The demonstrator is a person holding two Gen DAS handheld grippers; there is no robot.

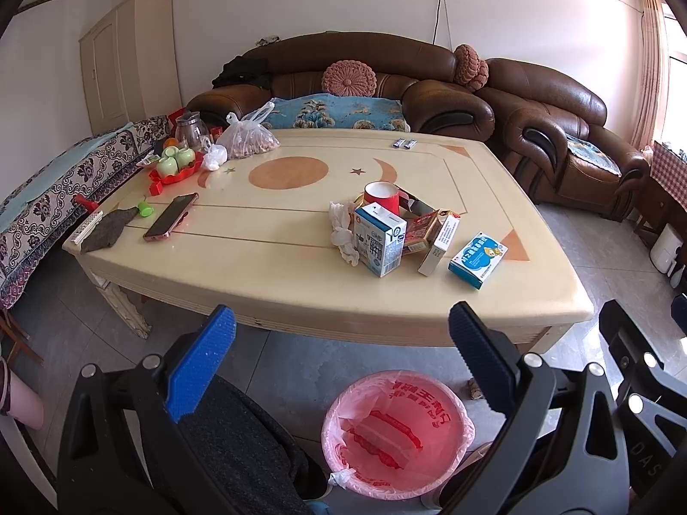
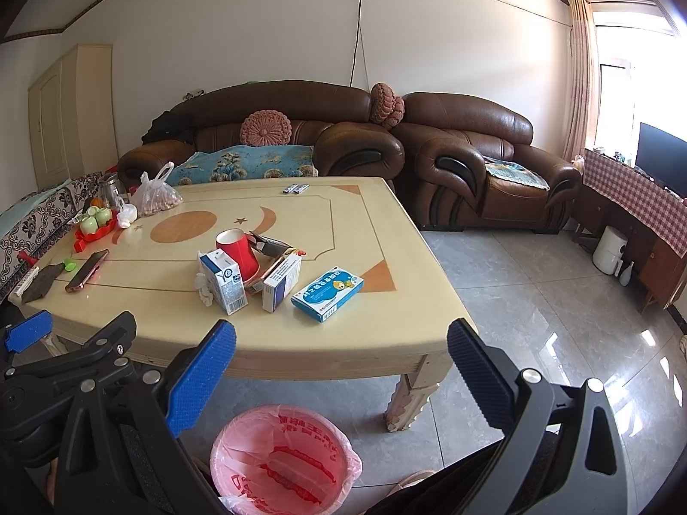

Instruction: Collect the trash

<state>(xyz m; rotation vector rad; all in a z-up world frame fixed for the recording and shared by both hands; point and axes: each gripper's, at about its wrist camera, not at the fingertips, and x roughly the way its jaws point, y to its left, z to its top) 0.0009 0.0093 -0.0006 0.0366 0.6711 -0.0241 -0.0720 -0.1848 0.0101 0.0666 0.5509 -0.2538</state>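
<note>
Both grippers hang back from the table point(image 1: 266, 283), nothing picked yet. Left gripper point(image 1: 343, 334) has fingers spread wide, empty; right gripper point(image 2: 341, 343) same, wide & empty.

Trash sits in a clump near the table's front edge, approx 12 o'clock from the right gripper: milk carton point(image 2: 224, 277) upright, red cup point(image 2: 238, 253) tipped behind it, tissue point(image 2: 204, 287) touching carton at 9 o'clock, white box point(image 2: 281, 283) beside, blue box point(image 2: 327, 294) lying flat at 3 o'clock. Bin point(image 2: 281, 457) w/ pink liner is on the floor just below, 6 o'clock.

Prob best: take the blue box first, it's apart from the rest; grip across its short sides, then drop straight down.

Table is glossy cream, so flat boxes may slide. Phone point(image 1: 171, 216) at 10 o'clock isn't trash. Brown sofa point(image 2: 266, 137) behind, grey tile floor point(image 2: 536, 309)
</note>
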